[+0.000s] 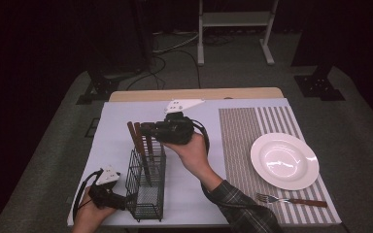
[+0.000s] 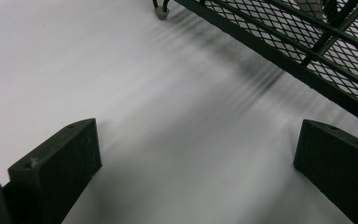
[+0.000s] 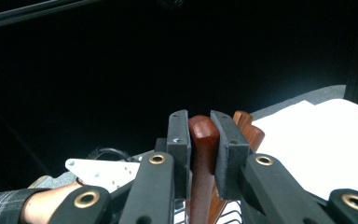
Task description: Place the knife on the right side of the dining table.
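Dark room, white-covered table (image 1: 116, 121) mid-frame. Right gripper (image 3: 199, 140) jaws pinch the top of a wooden utensil handle (image 3: 203, 140), pads pressed on both flat sides; a second wooden handle (image 3: 247, 128) sits just behind it, to the right in the right gripper view. In the high view both handles stand tilted in the wire caddy (image 1: 145, 182), lower left of centre, right gripper (image 1: 148, 131) above its rim.

Left gripper (image 1: 126, 200) jaws spread, nothing between them, low on the table just beside the caddy's near left side; caddy mesh (image 2: 307, 37) upper right in its own view.

Risks, my read: the grip is only on the handle tip, so it may pivot or slip. The neighbouring handle can drag along. Caddy may tip if not braced.

Around: white plate (image 1: 284, 160) on the striped placemat (image 1: 238, 145) at right, fork (image 1: 291, 199) below it. Well apart, not in the way.
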